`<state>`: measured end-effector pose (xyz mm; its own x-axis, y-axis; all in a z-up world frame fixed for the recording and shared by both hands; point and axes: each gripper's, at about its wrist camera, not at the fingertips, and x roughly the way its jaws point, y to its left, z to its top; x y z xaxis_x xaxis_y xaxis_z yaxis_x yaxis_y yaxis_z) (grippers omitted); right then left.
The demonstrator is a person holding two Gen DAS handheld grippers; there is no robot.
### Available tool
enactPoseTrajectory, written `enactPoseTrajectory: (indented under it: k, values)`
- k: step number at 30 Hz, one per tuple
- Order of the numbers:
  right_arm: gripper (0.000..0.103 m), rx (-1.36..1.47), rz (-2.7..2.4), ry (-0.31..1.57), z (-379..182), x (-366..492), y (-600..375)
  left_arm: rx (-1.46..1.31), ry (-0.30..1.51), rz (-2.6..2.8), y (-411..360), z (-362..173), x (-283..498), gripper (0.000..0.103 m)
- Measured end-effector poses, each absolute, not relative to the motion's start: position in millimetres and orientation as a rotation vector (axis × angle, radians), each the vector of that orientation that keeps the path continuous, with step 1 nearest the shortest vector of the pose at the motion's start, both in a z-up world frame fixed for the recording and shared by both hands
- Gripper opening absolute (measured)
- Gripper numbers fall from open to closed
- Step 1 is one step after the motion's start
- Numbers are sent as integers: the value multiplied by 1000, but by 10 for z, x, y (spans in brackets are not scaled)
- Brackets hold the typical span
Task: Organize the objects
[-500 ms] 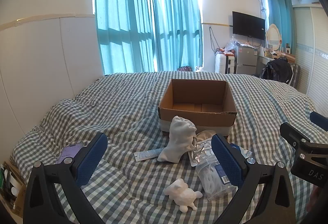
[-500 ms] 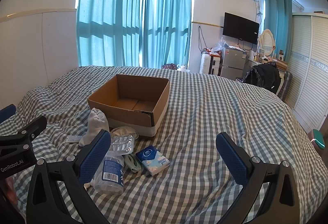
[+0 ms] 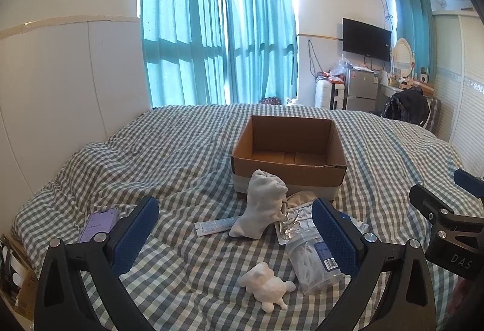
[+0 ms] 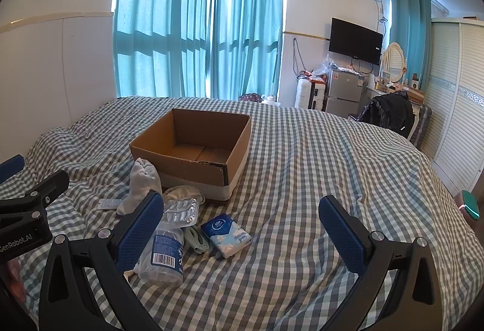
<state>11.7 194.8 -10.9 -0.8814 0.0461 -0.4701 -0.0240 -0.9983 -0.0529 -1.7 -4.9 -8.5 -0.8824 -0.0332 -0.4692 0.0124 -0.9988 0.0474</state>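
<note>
An open, empty cardboard box (image 3: 289, 163) (image 4: 193, 155) sits on the checked bed. In front of it lie a white sock (image 3: 261, 204) (image 4: 142, 182), a small tube (image 3: 214, 225), a foil blister pack (image 3: 296, 220) (image 4: 181, 208), a clear plastic container (image 3: 314, 264) (image 4: 165, 255), a white plush toy (image 3: 266, 285), a blue tissue pack (image 4: 227, 234) and a pale green clip (image 4: 196, 240). My left gripper (image 3: 236, 234) is open and empty above the toy and sock. My right gripper (image 4: 242, 228) is open and empty, just right of the pile.
A purple phone (image 3: 98, 223) lies on the bed at the left. The headboard wall (image 3: 60, 89) runs along the left. A wardrobe (image 4: 453, 107), fridge (image 4: 343, 92) and chair with a black bag (image 4: 390, 113) stand beyond the bed on the right.
</note>
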Motion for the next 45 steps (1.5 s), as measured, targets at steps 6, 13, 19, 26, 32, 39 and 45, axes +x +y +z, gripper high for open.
enactPoseTrajectory:
  k: [6,13,19,26,32,39,45]
  values:
    - [103,-753,3013,-73,-156,85,1936,756,-53,-3025,-61,-91,-13,103]
    - [103,-754,3015,-74,-146,94,1931,759,-51,-3026,-60,-88,-12,103]
    - [103,-761,3026,-84,-140,93,1894,758,-43,-3024,-63,-81,-15,103]
    - [103,-758,3036,-93,-113,97,1874,759,-42,-3027,-68,-58,-12,103]
    - [103,-751,3039,-95,-95,112,1861,754,-37,-3028,-78,-50,-4,103]
    - [103,-754,3045,-99,-85,127,1850,753,-30,-3033,-83,-47,-1,103]
    - [103,-767,3047,-104,-102,128,1829,774,-34,-3031,-75,-90,-5,103]
